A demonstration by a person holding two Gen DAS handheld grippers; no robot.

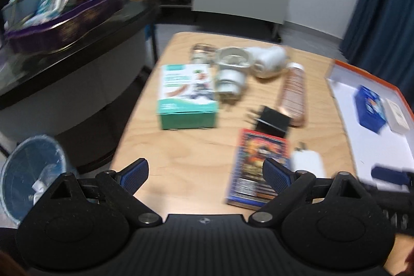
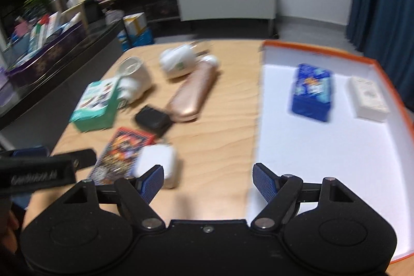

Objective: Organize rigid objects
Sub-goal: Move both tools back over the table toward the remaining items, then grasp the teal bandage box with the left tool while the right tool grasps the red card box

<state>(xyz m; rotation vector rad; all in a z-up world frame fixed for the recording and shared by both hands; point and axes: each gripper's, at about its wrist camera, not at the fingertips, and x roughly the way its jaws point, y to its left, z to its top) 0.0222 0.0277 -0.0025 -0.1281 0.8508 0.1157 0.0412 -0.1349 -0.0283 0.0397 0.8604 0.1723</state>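
On the wooden table lie a green box, white plugs, a white round device, a rose-gold case, a black adapter, a colourful card box and a small white charger. An orange-rimmed white tray on the right holds a blue box and a white box. My left gripper is open and empty above the near table edge. My right gripper is open and empty, with the white charger by its left finger.
A dark counter at the left carries a purple tin full of boxes. A blue bin stands on the floor at the lower left. A blue curtain hangs at the right. A white cabinet stands behind the table.
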